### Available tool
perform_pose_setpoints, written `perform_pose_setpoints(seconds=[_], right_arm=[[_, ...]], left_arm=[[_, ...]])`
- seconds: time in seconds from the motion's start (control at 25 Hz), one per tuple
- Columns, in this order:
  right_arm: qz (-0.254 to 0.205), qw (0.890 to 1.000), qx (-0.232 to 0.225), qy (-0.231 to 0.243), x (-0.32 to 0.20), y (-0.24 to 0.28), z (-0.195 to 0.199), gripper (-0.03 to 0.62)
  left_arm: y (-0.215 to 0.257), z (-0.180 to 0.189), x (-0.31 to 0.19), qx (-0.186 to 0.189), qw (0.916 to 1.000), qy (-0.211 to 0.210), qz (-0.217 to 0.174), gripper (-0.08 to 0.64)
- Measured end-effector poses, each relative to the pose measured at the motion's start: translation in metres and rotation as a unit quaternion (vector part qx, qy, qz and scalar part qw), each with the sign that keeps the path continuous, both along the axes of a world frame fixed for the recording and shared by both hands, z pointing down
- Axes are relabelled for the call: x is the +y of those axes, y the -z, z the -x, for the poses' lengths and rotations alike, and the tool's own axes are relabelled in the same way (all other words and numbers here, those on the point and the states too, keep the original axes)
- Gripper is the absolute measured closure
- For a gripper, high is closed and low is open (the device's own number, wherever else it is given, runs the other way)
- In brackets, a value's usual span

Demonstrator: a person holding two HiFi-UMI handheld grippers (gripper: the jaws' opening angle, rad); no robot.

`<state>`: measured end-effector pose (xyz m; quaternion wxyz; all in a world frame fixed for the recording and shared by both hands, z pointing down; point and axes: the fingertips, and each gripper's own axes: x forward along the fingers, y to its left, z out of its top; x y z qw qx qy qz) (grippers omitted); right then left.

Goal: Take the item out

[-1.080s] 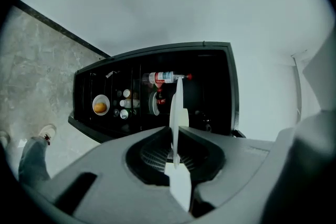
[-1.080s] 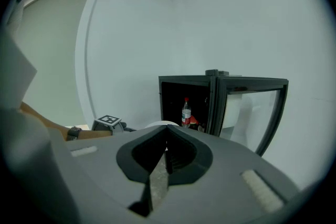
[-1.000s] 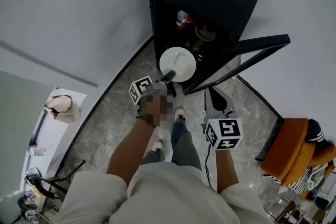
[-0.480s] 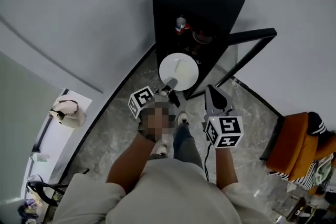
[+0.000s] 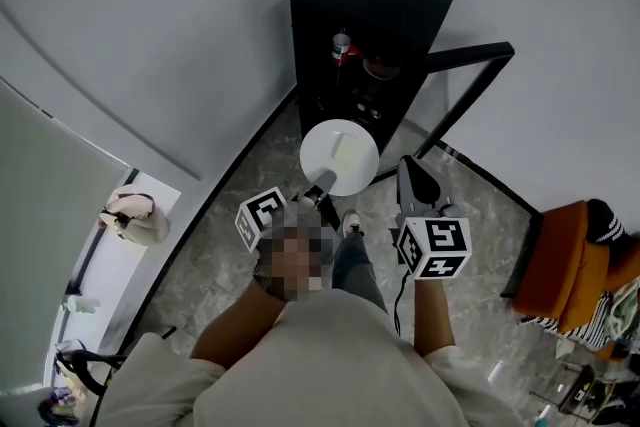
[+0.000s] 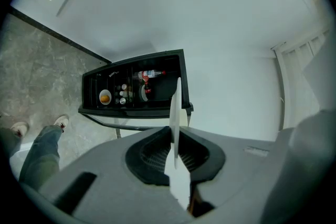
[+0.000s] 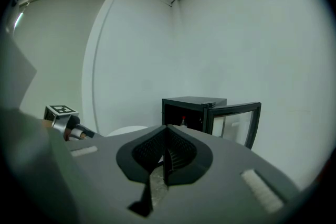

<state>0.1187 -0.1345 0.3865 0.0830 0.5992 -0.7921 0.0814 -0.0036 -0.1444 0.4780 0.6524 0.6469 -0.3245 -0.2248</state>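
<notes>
1. Left tool is clamped on the rim of a white plate. In the left gripper view the plate stands edge-on between the jaws, and the ribbed pads press it from both sides.
2. Right tool has its jaws together with nothing between them. It is held just beside the left one, and both face the black cabinet.
3. The plate is out of the cabinet, held in the air in front of the cabinet's open side and above the grey marbled floor.
4. The cabinet stands against a plain white wall. Its glass door is swung wide open, to the cabinet's right in the head view.
5. Inside the cabinet, a bottle with a red band sits on a shelf. A small cup with something orange in it and a few small jars stand on other shelves.
6. One of the person's shoes is on the floor in front of the cabinet, under the raised plate.
7. An orange chair sits well off to the cabinet's right, beyond the open door.
</notes>
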Motion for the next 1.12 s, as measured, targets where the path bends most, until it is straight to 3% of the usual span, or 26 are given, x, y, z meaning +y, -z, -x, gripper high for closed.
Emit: perform_pose_setpoints(seconds=[0.56,1.12], right_arm=[[-0.007,1.000,-0.001,-0.007,0.030,0.015,0.010,0.584],[0.002,1.000,0.025,0.000,0.029,0.008,0.011,0.586]], left_arm=[[0.043,-0.005,0.037,0.009,0.9990,-0.026,-0.036,0.540],[0.041,-0.008,0.038,0.019,0.9989,-0.031,-0.031,0.540]])
